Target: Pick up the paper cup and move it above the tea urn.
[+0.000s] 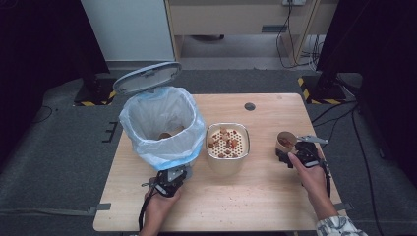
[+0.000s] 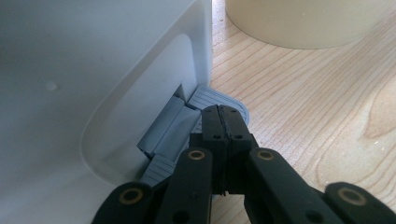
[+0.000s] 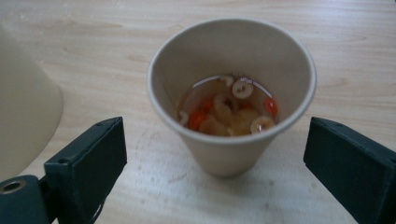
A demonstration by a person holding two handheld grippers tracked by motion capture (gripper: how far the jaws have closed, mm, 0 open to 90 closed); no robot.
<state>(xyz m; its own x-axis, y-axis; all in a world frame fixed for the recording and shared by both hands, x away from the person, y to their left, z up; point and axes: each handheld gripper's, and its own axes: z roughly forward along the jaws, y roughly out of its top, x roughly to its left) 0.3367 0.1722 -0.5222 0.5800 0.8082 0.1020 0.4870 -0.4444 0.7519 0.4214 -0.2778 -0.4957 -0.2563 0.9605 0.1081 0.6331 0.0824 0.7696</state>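
1. The left gripper (image 1: 173, 181) has its jaws pressed together with nothing between them, their tip bearing on the grey pedal (image 2: 219, 100) at the foot of the bin (image 1: 162, 129). The lid (image 1: 146, 77) stands tipped up at the bin's 12 o'clock. Judged from that, the pedal should stay pressed so the lid does not drop.

2. The right gripper (image 3: 215, 154) has its jaws spread wide, 1 on either side of the paper cup (image 3: 232, 88), neither pad touching it. The cup stands upright on the table (image 1: 265, 196), well apart from the bin, at about 3 o'clock from the strainer container (image 1: 226, 144).

3. To do this well, I would centre the jaws level on the cup wall and close gently: the paper looks soft, and a hard squeeze could buckle it and spill the liquid.

4. Contents: the cup holds shallow liquid with pale slices and red bits. The strainer container's perforated top carries similar pieces. The bin's plastic liner (image 1: 189, 150) holds some brownish scraps at the bottom.
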